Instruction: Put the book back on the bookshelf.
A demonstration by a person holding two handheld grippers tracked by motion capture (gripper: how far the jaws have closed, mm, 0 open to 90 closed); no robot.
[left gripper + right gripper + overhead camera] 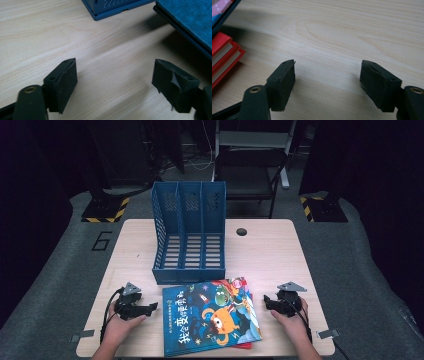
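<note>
Several books lie stacked in the lower middle of the high view, on the near half of the wooden table (270, 250). The top book (212, 317) is large and blue, its cover printed with cartoon monsters, an orange one in the middle, and a line of pale characters down its left side. Red-covered books (222, 58) peek out beneath it at its right and lower edges; in the right gripper view they sit at the left edge of the frame, their white page blocks visible between red covers. Just above the stack in the high view stands a blue three-slot file rack (189, 232), its front lip almost meeting the top book's upper edge.

The left gripper (150, 308) rests low left of the stack, its jaws spread wide over bare table, pointing toward the book's left edge but apart from it. In the left gripper view, the blue book's edge fills the upper right corner, clear of both pads. The right gripper (267, 302) sits low right, jaws equally wide with nothing between them, near the stack's right edge without touching it.
</note>
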